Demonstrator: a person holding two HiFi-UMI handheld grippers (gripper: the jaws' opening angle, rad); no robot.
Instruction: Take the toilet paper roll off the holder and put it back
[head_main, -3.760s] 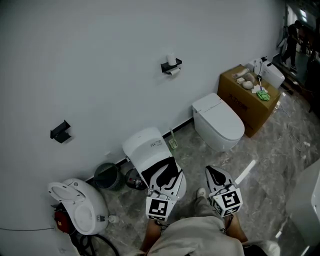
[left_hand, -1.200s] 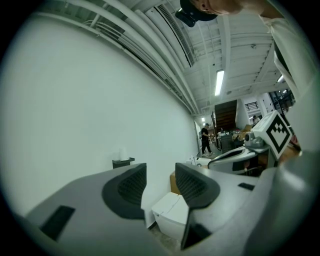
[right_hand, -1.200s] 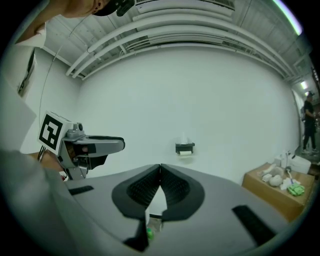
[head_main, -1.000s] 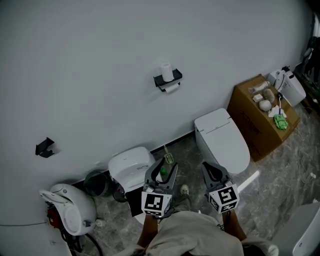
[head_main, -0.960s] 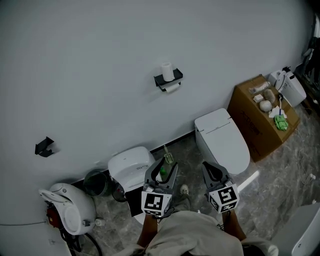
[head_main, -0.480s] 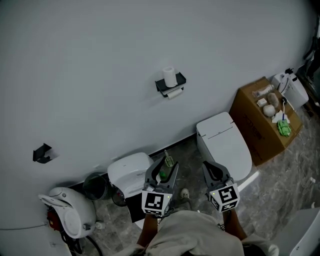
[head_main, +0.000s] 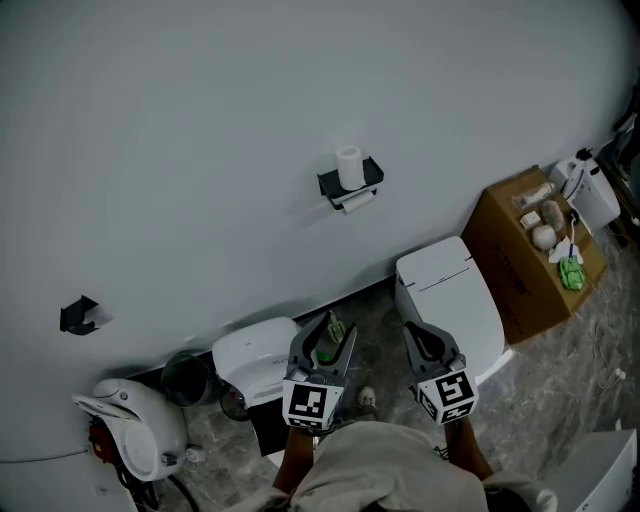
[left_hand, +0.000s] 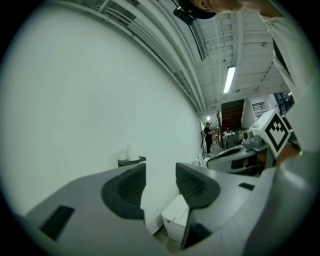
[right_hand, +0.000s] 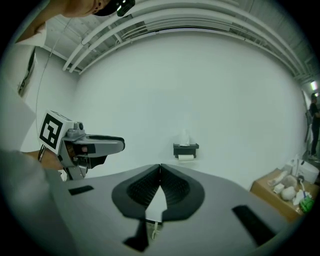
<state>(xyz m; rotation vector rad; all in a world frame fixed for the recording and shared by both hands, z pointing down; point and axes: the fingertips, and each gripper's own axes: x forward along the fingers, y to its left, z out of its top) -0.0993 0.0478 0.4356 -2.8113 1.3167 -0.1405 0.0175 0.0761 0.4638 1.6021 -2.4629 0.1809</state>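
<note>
A black wall holder (head_main: 350, 185) carries one white roll (head_main: 349, 165) standing on top and another roll (head_main: 358, 200) hanging beneath it. The right gripper view shows the holder (right_hand: 186, 148) straight ahead and far off, with the top roll (right_hand: 185, 137) and the hanging roll (right_hand: 185, 157). In the left gripper view the holder (left_hand: 131, 161) sits left of the jaws. My left gripper (head_main: 327, 332) (left_hand: 160, 170) has a narrow gap between its pads and nothing in it. My right gripper (head_main: 414, 332) (right_hand: 160, 166) is shut and empty. Both are well short of the wall.
A white toilet (head_main: 455, 295) stands below and right of the holder, with a cardboard box (head_main: 530, 250) of small items further right. A second white toilet (head_main: 255, 355), a dark bin (head_main: 185, 378) and a loose seat unit (head_main: 130, 430) lie left. Another black bracket (head_main: 78, 313) hangs on the wall.
The holder and wall have slid lower and closer in the head view as I move toward them. Both grippers keep the same pose in front of me.
</note>
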